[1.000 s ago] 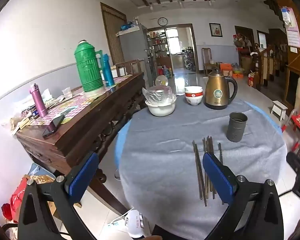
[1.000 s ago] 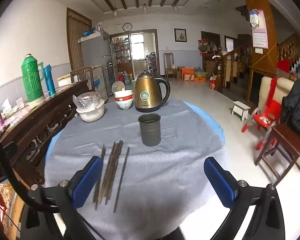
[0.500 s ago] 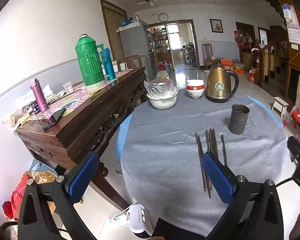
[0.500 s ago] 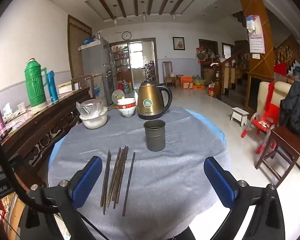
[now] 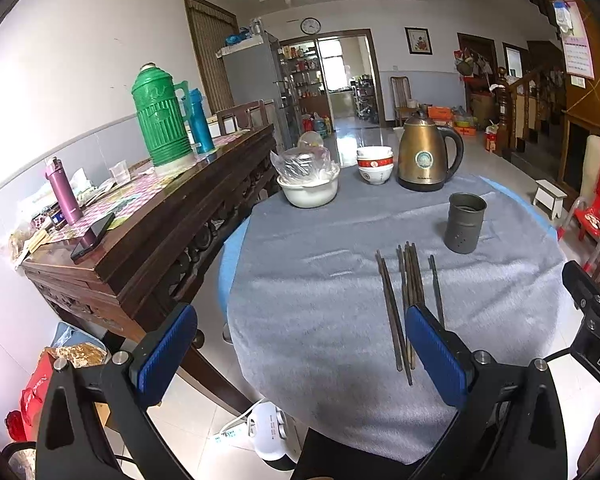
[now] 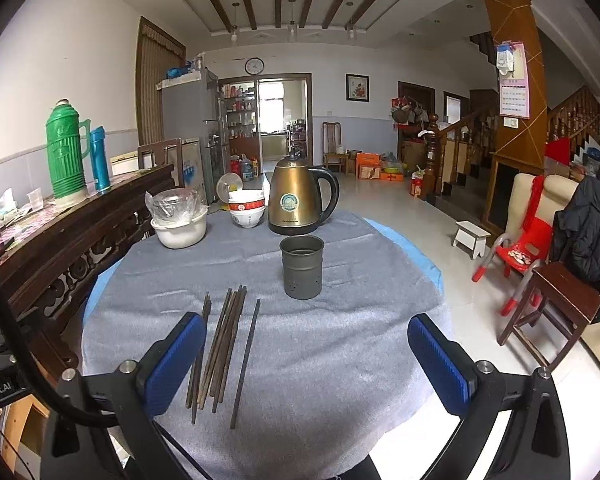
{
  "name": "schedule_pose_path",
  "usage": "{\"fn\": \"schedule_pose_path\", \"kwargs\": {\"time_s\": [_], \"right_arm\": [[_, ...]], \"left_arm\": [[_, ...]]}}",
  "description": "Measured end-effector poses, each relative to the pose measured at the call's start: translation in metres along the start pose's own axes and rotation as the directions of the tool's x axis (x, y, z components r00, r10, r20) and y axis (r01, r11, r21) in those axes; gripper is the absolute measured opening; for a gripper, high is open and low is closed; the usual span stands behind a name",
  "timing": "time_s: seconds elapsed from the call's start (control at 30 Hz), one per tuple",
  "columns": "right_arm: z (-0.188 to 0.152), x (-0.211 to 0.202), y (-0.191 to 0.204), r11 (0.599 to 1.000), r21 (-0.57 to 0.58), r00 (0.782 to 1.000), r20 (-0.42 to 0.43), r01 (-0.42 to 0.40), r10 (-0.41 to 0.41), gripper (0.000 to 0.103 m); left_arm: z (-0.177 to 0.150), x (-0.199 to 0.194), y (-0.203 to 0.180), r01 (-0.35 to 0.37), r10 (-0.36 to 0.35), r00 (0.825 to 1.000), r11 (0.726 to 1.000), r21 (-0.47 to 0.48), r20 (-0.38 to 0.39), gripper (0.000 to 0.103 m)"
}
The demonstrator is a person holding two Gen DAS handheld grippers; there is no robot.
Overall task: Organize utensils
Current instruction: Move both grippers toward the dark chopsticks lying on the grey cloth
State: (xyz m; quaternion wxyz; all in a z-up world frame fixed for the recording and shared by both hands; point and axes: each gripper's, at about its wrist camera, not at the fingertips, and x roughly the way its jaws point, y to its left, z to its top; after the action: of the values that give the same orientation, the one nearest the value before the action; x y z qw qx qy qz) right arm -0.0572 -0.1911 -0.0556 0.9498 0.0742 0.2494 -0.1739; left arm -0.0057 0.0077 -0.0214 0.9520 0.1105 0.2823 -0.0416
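A large tiled living room with a beamed ceiling is stretching back to a doorway, and a dark wooden sideboard (image 5: 148, 232) is standing just left of the round desk (image 6: 340, 360), which is wearing a grey cloth. On the desk a gold kettle (image 6: 298, 204) is sitting at the far edge, with a white basin (image 6: 179, 230) and stacked bowls (image 6: 247, 210) to its left. The grey metal holder (image 6: 302, 267) is standing upright nearer the middle. The chopsticks (image 6: 224, 344) are lying loose on the cloth, left of the holder; their near ends are partly hiding behind a blue pad in each view. The left gripper (image 5: 300, 356) and right gripper (image 6: 304, 364) are hovering over the near edge, jaws spread wide, gripping nothing.
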Motion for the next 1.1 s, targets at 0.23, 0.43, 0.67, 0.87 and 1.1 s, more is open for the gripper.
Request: {"fn": "schedule_pose_path", "kwargs": {"time_s": [0.23, 0.43, 0.67, 0.87, 1.1], "right_arm": [[0.0001, -0.0009, 0.0012, 1.0, -0.004, 1.0, 0.006, 0.006, -0.006, 0.103], [-0.0002, 0.0004, 0.001, 1.0, -0.007, 1.0, 0.004, 0.006, -0.006, 0.103], [-0.0002, 0.0027, 0.001, 1.0, -0.017, 1.0, -0.002, 0.005, -0.005, 0.103], [-0.0004, 0.0038, -0.0006, 1.0, -0.01, 1.0, -0.003, 0.006, -0.006, 0.103], [-0.0026, 0.0071, -0.0004, 1.0, -0.006, 0.997, -0.07, -0.027, 0.026, 0.103]], "left_arm": [[-0.0012, 0.0024, -0.001, 0.038, -0.038, 0.999, 0.999, -0.001, -0.019, 0.103], [-0.0008, 0.0047, -0.0001, 0.055, -0.056, 0.998, 0.998, -0.025, -0.036, 0.103], [-0.001, 0.0065, -0.0046, 0.063, -0.064, 0.997, 0.998, -0.017, -0.048, 0.103], [-0.0012, 0.0039, -0.008, 0.081, -0.081, 0.996, 0.997, -0.001, -0.043, 0.103], [-0.0053, 0.0029, -0.0029, 0.067, -0.066, 0.996, 0.998, 0.01, -0.065, 0.103]]}}
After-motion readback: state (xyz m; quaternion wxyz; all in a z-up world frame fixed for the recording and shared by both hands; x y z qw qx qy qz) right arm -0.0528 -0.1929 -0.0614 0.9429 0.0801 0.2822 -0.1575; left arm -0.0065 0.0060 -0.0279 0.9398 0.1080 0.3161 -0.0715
